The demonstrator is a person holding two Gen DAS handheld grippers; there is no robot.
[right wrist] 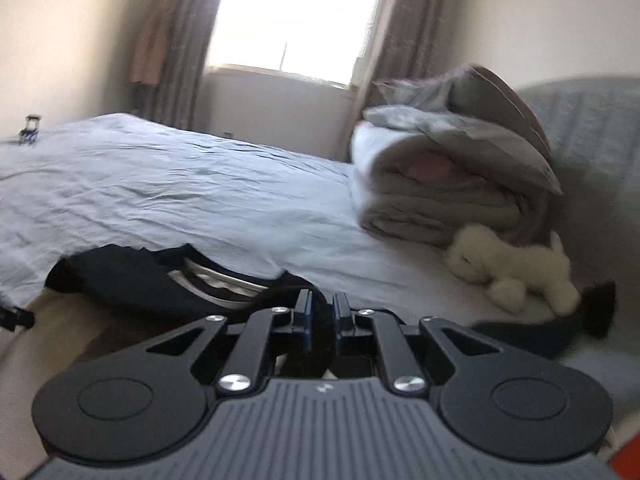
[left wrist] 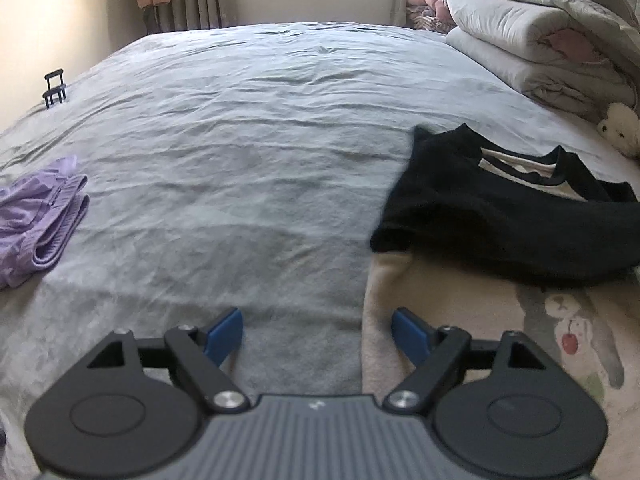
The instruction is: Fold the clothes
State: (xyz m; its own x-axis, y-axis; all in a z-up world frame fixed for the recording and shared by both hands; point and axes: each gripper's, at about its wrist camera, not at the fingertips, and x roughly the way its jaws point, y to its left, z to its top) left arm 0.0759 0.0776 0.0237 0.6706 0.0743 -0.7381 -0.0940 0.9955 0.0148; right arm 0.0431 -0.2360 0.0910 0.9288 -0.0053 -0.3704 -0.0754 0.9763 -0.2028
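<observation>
The left gripper (left wrist: pixel 318 334) is hovering over the grey bedsheet (left wrist: pixel 256 128) with its blue pads spread wide and nothing between them. The black sweater (left wrist: pixel 500 216), folded over with a striped lining showing at its collar, is lying on the sheet just right of that gripper, partly on a cream blanket (left wrist: pixel 520 340). The right gripper (right wrist: pixel 320 312) is pinching dark cloth of the sweater (right wrist: pixel 160 280), pads nearly together. A lilac garment (left wrist: pixel 38 216) is lying well left of the sweater; a white plush toy (right wrist: pixel 516 264) is sitting to its right.
</observation>
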